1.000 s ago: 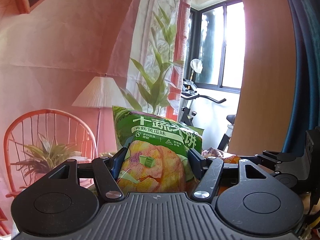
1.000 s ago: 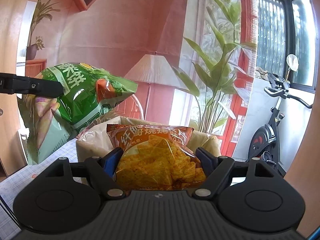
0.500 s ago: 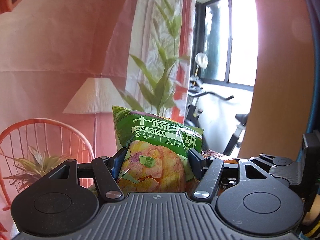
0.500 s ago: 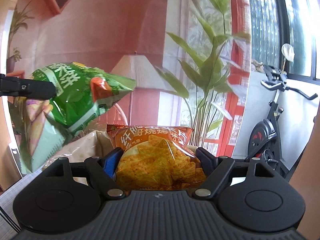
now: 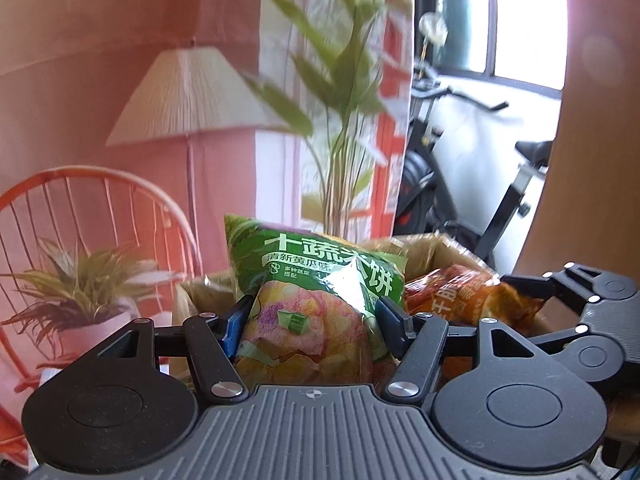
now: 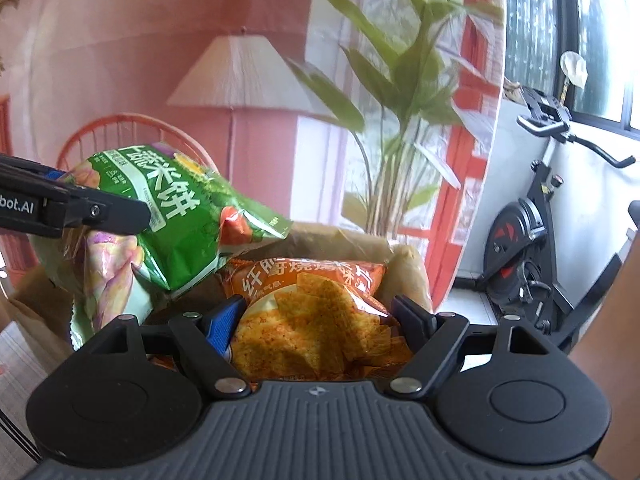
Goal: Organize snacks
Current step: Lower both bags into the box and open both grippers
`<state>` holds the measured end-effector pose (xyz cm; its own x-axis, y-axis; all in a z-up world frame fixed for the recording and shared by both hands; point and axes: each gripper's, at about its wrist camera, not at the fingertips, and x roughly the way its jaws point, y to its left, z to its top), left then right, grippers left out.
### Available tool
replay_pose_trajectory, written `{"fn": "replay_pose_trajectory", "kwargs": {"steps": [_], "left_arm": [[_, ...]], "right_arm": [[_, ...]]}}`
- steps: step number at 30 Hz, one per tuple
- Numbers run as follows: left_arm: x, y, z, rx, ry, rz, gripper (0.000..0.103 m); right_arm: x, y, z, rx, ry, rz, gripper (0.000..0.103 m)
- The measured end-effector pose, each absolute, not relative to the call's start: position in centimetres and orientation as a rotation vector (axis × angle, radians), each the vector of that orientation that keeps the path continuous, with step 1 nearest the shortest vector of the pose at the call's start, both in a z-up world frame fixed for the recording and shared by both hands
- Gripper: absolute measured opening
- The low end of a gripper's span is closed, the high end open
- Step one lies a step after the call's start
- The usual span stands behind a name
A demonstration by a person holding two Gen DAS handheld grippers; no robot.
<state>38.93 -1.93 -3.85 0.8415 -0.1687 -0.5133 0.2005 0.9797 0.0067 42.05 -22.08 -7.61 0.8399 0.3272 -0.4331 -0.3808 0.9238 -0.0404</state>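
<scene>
The left claw was pinching a green bag of rice crackers, its two fingers pressed against the bag's sides, and the right claw was pinching an orange bag of chips in the same way. Both bags hung in the air at a paper-lined box, whose crumpled brown rim showed behind and around them. In the right wrist view the green bag tilted over the left part of the box, its upper corner just above the orange one; in the left wrist view the orange bag lay just to the right of the green one, low against the box's far wall. The step in hand looked to be the delivery of both snacks to the box, with neither yet let go (whether either bag already rested on the box floor could not be told, since the claw bodies hid the bottom). The next move seemed to call for lowering each bag until it settled inside the rim, then spreading the fingers and drawing back without dragging the foil out again. The two bags sat close together, so one would likely need to go down beside the other and not on top of it. A strip of pale tabletop showed at the lower left of the right wrist view, beside the box.
</scene>
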Motion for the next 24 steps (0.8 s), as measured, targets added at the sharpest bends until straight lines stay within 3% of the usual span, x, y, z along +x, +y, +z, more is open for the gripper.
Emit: {"fn": "replay_pose_trajectory", "kwargs": {"steps": [12,17,21,24], "left_arm": [[41.9,-3.2,-6.0,0.152,0.648,-0.131,0.069],[41.9,-3.4,-5.8,0.158,0.630,-0.151,0.077],[41.7,-3.1,-5.1,0.139,0.599,-0.131,0.077],[41.4,-2.6,-4.6,0.104,0.584,-0.126,0.077]], "right_arm": [[42.0,-22.7,-8.1,-0.122,0.416,0.347,0.081],[41.8,-22.9,-7.8,-0.114,0.411,0.352,0.080],[41.7,-22.8,-7.8,-0.102,0.410,0.352,0.080],[41.7,-22.6,-7.8,-0.095,0.410,0.363,0.074]]}}
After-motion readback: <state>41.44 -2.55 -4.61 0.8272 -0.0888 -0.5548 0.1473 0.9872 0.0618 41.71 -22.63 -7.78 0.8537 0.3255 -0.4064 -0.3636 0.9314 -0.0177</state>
